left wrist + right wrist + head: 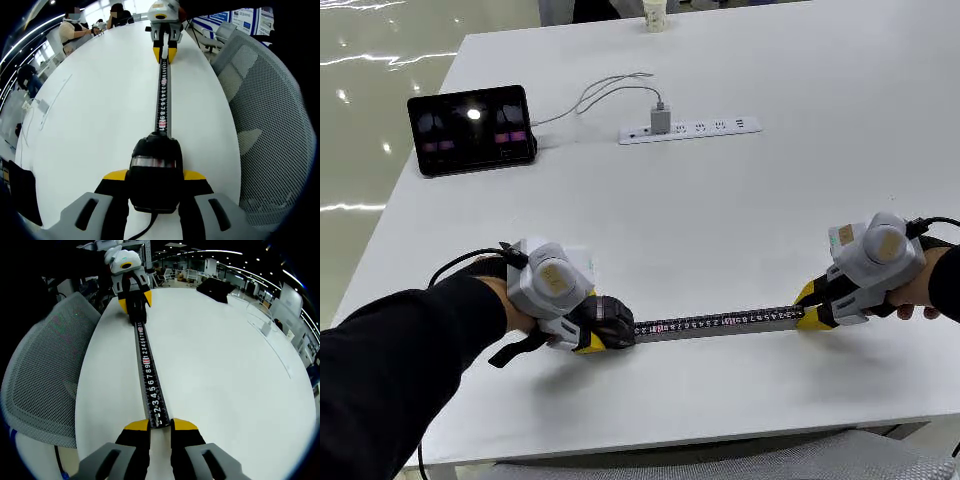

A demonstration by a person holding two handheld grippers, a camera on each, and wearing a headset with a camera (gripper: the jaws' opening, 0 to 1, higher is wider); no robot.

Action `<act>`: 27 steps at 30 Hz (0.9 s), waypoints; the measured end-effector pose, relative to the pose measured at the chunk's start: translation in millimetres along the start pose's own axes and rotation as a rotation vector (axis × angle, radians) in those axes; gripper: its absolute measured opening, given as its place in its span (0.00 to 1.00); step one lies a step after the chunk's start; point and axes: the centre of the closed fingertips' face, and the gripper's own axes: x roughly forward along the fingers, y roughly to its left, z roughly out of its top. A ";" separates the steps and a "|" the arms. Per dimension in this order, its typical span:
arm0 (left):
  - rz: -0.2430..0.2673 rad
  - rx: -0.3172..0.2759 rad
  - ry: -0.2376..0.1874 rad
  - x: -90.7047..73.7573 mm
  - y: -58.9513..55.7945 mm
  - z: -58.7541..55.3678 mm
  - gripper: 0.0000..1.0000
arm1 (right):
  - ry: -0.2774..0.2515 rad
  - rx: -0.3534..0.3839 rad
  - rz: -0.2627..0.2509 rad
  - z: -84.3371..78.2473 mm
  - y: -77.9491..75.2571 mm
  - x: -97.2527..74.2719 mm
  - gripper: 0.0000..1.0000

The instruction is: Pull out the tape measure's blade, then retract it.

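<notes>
A black tape measure case (610,322) (155,170) lies on the white table, with my left gripper (590,335) (155,176) shut on it. Its dark blade (720,322) (163,95) (148,375) with white numerals runs out flat along the table to my right gripper (806,305) (160,426), which is shut on the blade's end. In the left gripper view the right gripper (164,52) sits at the far end of the blade. From the right gripper's camera, the left gripper (134,302) holds the case at the far end.
A black tablet (472,128) stands at the back left, and a white power strip (690,129) with a plugged charger and cable lies mid-table. A paper cup (655,14) is at the far edge. A mesh chair (270,115) (40,375) is by the near table edge.
</notes>
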 end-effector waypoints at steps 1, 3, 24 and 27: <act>-0.002 0.005 0.002 0.2 -0.1 0.1 0.32 | 0.003 -0.003 -0.001 0.1 0.0 0.2 0.12; -0.008 -0.002 0.004 0.5 0.2 -0.3 0.32 | 0.016 -0.008 0.000 0.5 -0.4 0.7 0.12; 0.068 -0.086 -0.011 -2.3 7.4 -6.0 0.37 | 0.070 0.037 -0.053 -0.9 -2.8 2.3 0.12; 0.078 -0.120 -0.022 -5.6 9.7 -8.0 0.41 | 0.069 0.051 -0.067 -0.3 -2.7 2.3 0.12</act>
